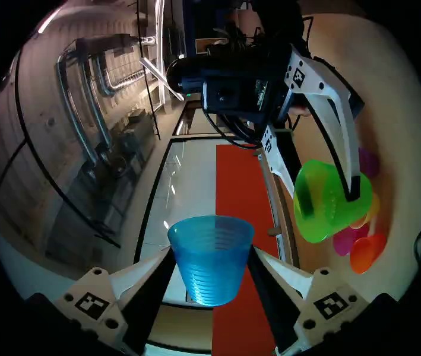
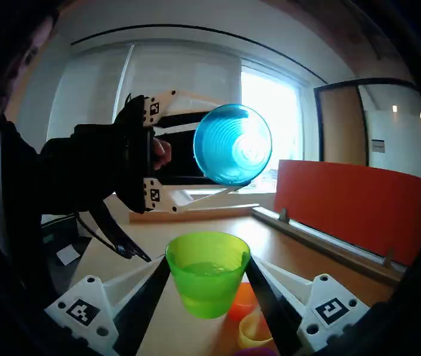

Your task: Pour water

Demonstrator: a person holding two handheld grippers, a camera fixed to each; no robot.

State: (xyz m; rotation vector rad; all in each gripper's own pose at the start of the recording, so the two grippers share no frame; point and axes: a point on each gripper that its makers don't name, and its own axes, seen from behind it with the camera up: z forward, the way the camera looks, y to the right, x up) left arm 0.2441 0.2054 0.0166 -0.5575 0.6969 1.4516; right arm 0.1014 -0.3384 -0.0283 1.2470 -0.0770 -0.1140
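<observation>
1. The water is inside the green cup, at 6 o'clock in the right gripper view. The cup stands upright in the air over the bench.
2. The right gripper pinches this cup, with one finger on each side of the wall a little under the rim.
3. The blue cup sits at 6 o'clock in the left gripper view, and the left gripper pinches it in the same way. In the right gripper view it hangs near 12 o'clock, turned on its side with its mouth towards the camera. It looks empty, but the bright window behind it makes this hard to judge.
4. The two cups are apart, with the blue one higher than the green one.
5. Both cups look like thin, smooth plastic, so I expect them to be light and to bend under a hard squeeze. The best hold is on the middle of the wall, firm but not crushing. The green cup is the heavier one because of the water, and any tilt will spill it.
6. Just behind the green cup, an orange cup and a yellow cup stand on the bench.
7. A red partition is at 3 o'clock, and a person's dark sleeve is at 9 o'clock.
</observation>
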